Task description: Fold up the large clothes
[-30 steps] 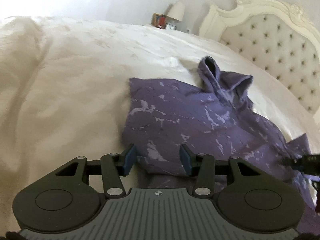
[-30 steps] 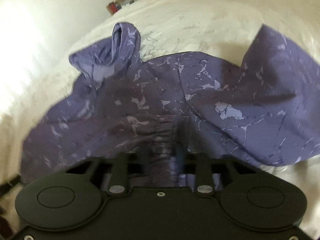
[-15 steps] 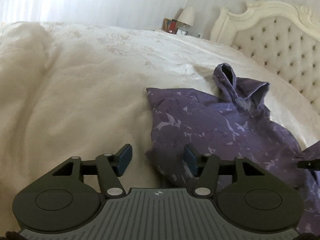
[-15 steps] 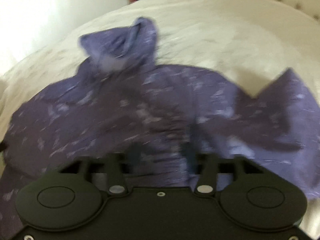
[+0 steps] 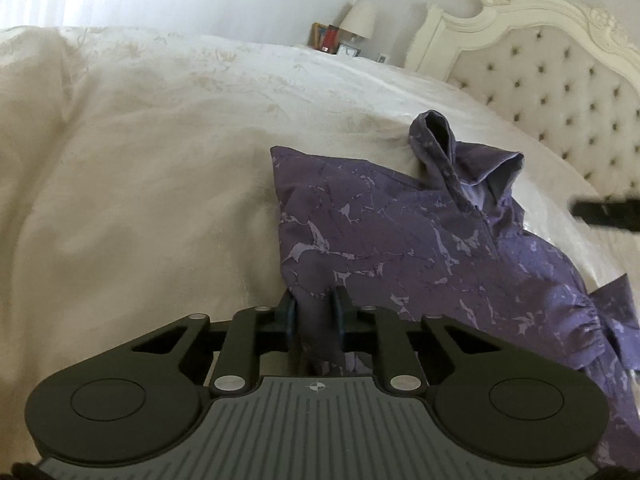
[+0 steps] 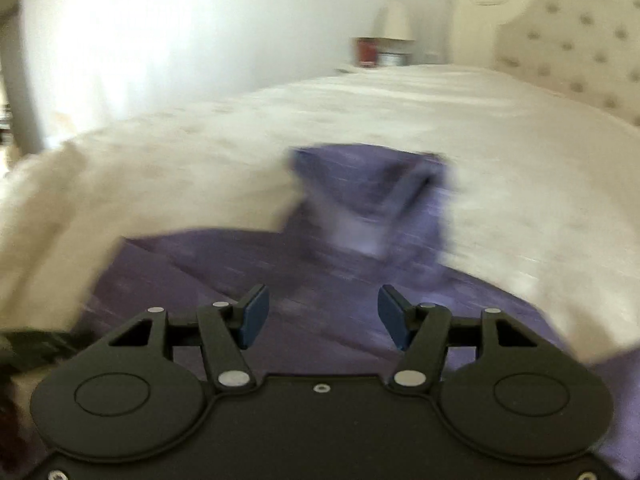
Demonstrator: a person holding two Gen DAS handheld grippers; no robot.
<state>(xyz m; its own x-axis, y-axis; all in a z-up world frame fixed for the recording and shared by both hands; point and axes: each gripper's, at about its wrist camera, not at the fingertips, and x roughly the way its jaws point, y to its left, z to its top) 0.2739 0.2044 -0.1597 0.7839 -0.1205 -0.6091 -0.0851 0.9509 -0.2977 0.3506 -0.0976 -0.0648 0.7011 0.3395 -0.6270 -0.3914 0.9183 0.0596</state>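
A purple hooded garment [image 5: 400,240] with pale marbled marks lies spread on the cream bedspread [image 5: 140,160], its hood [image 5: 460,160] standing up at the far end. My left gripper [image 5: 314,310] is closing on the garment's near left edge, and a fold of the cloth fills the narrow gap between its pads. In the blurred right wrist view, my right gripper [image 6: 320,312] hangs open above the garment [image 6: 320,272] with nothing between its fingers. Its dark tip also shows at the right edge of the left wrist view [image 5: 604,214].
A tufted cream headboard [image 5: 560,92] stands at the far right of the bed. Behind the bed, a lamp [image 5: 358,18] and small framed items sit on a nightstand. The wide bedspread stretches left of the garment.
The left jaws have narrowed onto the garment's edge. The right gripper opened, let go of the bunched cloth and rose, rolling level; its view now looks across the bed.
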